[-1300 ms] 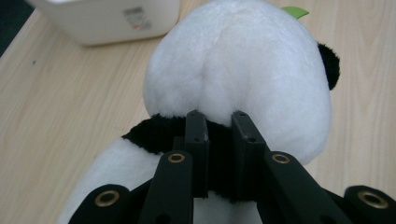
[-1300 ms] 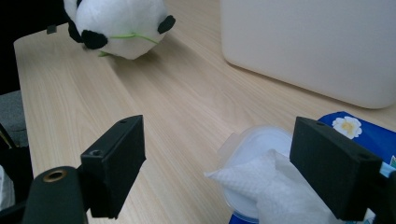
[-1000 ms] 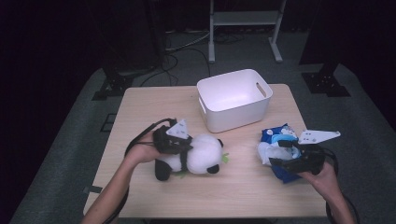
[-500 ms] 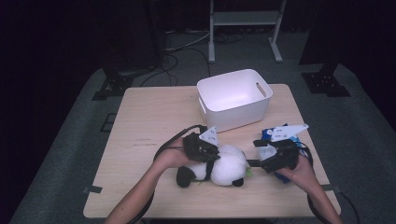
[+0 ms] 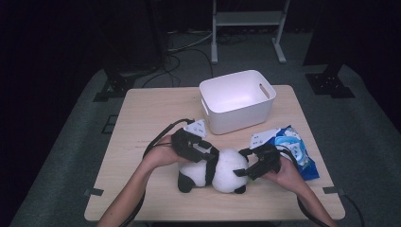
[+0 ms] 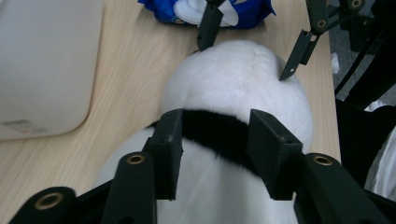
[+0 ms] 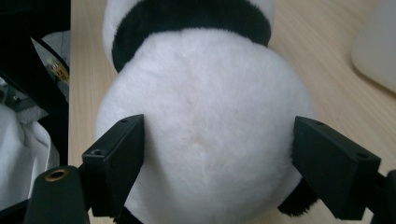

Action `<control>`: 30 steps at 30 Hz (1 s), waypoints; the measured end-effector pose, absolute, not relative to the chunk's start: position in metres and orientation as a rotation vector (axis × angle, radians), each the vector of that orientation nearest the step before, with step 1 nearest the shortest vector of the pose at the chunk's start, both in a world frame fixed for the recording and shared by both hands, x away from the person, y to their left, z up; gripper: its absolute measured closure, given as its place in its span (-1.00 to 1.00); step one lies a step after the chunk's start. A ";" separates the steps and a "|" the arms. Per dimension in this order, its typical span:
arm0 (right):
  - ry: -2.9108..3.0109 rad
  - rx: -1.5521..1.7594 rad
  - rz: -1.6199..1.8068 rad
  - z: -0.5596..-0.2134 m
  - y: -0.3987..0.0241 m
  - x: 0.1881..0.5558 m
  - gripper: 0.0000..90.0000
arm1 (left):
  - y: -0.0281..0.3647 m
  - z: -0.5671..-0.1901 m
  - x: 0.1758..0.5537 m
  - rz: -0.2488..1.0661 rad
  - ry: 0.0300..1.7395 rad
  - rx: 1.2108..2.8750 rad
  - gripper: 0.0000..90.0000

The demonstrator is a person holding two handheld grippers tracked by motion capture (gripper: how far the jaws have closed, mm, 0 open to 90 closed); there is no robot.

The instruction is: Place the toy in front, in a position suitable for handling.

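Observation:
A black-and-white panda plush (image 5: 227,174) lies on its side on the wooden table (image 5: 142,118), near the front edge. My left gripper (image 5: 210,158) rests over its black shoulder band (image 6: 219,133); the jaws have just been opening, and the plush sits between them unpinched. From the right, my right gripper (image 5: 241,164) stands open, straddling the plush's white rump (image 7: 201,116) with a pad beside each flank. Its two jaw tips also show in the left gripper view, as the right gripper (image 6: 245,58) touches the far end of the plush (image 6: 233,79).
A white plastic bin (image 5: 265,105) stands behind the plush at the table's middle back; its wall (image 6: 42,70) is close on the left of the left gripper view. A blue packet (image 5: 300,153) lies by the right hand. Cables trail from both grippers.
The left gripper dragged the plush to the right, then its jaws spread apart. The right gripper moved left off the blue packet and now brackets the plush's rump.

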State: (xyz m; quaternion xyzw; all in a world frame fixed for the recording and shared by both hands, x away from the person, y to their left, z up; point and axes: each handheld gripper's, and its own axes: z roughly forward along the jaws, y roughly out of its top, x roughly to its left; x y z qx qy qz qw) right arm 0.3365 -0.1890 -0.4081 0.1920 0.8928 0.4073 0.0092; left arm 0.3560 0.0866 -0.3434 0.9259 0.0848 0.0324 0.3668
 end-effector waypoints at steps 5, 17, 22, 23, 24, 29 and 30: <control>2.821 0.600 1.216 -0.409 -0.192 0.334 -0.61 | 0.106 -0.342 0.356 0.078 0.265 2.343 0.06; 2.823 0.614 1.237 -0.415 -0.198 0.332 -0.61 | 0.150 -0.365 0.350 0.059 0.374 2.231 -0.23; 2.807 0.635 1.248 -0.415 -0.196 0.334 -0.61 | 0.157 -0.380 0.347 0.032 0.401 2.184 -0.23; 2.806 0.635 1.246 -0.415 -0.195 0.335 -0.61 | 0.158 -0.382 0.347 0.027 0.403 2.169 -0.23; 2.803 0.637 1.245 -0.414 -0.195 0.335 -0.61 | 0.158 -0.384 0.347 0.022 0.407 2.170 -0.23; 2.798 0.652 1.257 -0.415 -0.196 0.336 -0.61 | 0.158 -0.386 0.344 0.020 0.405 2.160 -0.25; 2.800 0.652 1.259 -0.415 -0.196 0.335 -0.61 | 0.158 -0.386 0.344 0.021 0.403 2.160 -0.26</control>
